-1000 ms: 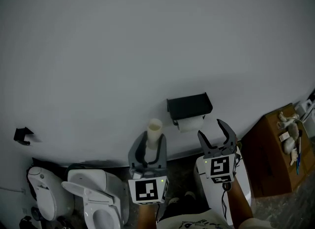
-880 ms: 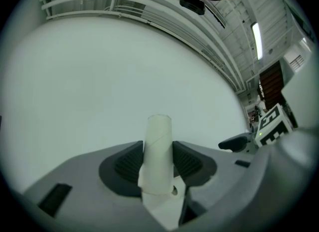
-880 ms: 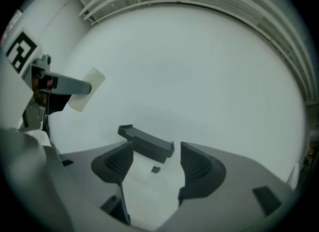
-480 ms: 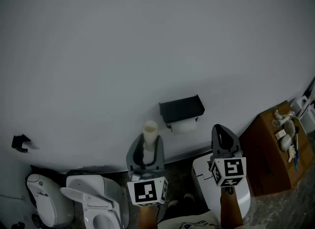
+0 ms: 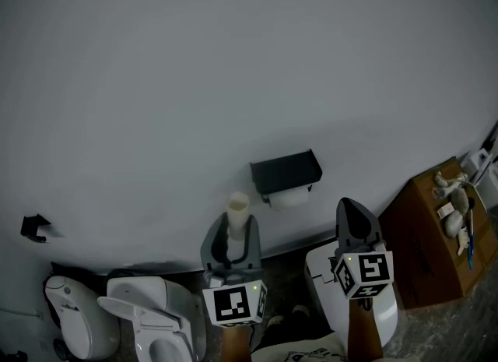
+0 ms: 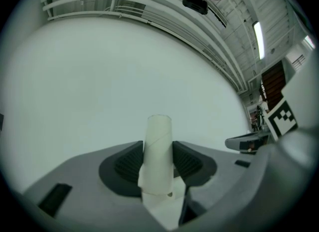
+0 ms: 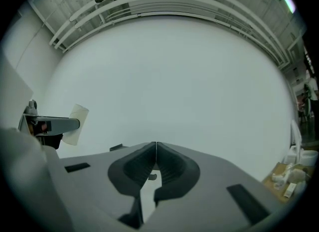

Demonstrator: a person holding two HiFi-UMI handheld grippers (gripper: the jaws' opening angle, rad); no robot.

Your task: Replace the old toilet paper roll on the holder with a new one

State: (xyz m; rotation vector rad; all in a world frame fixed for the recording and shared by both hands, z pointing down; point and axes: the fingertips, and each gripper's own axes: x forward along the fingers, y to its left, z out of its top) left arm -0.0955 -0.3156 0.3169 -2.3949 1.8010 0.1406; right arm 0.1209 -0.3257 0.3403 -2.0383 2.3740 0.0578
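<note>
Toilets [image 5: 152,318], cardboard box [image 5: 428,236] on floor [image 5: 447,333]

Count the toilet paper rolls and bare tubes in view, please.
2. A cream cardboard tube stands upright, clamped in the left gripper. A white paper roll hangs under the black wall-mounted holder. No other shows, though some may be hidden.

At lower left the bottom edge cuts off the toilet [image 5: 148,314]. The holder [image 5: 285,171] hides the top of the roll [image 5: 290,197]. The bits [image 5: 459,216] on the box [image 5: 424,255] at right are too small for me to tell.
</note>
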